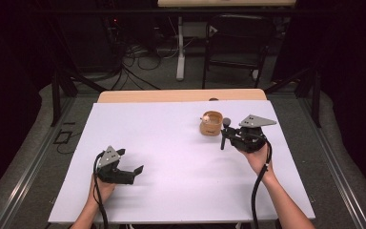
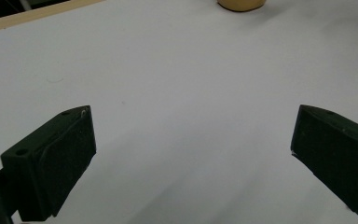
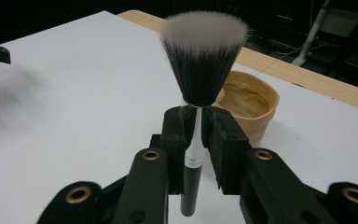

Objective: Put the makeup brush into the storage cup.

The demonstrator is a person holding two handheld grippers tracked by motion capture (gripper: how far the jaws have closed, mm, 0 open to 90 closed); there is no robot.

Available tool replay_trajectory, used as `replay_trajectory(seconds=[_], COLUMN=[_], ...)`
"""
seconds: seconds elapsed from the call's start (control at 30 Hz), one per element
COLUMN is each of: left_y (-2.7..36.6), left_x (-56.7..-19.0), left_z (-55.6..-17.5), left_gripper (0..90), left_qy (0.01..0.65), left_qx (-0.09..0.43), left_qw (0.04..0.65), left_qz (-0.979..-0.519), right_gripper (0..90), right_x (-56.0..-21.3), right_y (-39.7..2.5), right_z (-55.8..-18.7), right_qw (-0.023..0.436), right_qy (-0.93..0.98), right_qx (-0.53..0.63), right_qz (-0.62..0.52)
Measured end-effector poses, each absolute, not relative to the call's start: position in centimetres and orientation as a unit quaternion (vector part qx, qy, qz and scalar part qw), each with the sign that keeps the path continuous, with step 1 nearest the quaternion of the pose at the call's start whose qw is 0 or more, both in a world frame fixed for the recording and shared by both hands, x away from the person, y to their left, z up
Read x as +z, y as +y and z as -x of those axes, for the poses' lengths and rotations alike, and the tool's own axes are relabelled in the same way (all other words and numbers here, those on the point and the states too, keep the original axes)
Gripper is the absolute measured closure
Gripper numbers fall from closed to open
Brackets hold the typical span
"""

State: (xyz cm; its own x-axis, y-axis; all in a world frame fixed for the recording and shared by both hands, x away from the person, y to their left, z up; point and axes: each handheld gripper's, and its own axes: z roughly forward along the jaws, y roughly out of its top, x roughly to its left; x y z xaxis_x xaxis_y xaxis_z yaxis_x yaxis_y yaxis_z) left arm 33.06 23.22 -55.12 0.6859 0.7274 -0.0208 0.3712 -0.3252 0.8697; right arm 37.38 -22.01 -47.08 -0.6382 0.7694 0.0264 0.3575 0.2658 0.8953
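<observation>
It looks like a lab: dark curtains around, a table (image 1: 124, 96) with a white sheet (image 1: 171, 157), cables (image 1: 138, 57) on the far floor, a folding chair (image 1: 236, 45).

White sheet (image 1: 171, 157), folding chair (image 1: 236, 43) behind.

The bowl (image 2: 240, 4) is cut off by the top edge in the left gripper view. The brush (image 3: 200, 70) handle's lower end drops out of sight between the claw arms.
</observation>
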Motion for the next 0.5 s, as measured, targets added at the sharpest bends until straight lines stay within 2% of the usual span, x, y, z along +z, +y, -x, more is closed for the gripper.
replay_trajectory(seconds=[0.5], left_y=[23.11], left_x=[-55.16], left_z=[-33.19], left_gripper=[0.0], left_qy=[0.344], left_qx=[0.194], left_qw=[0.459], left_qz=[-0.796], right_gripper=[77.1], right_x=[-46.30], right_y=[-22.61], right_z=[-37.93], right_qw=[0.230], right_qy=[0.762], right_qx=[0.479], right_qz=[-0.371])
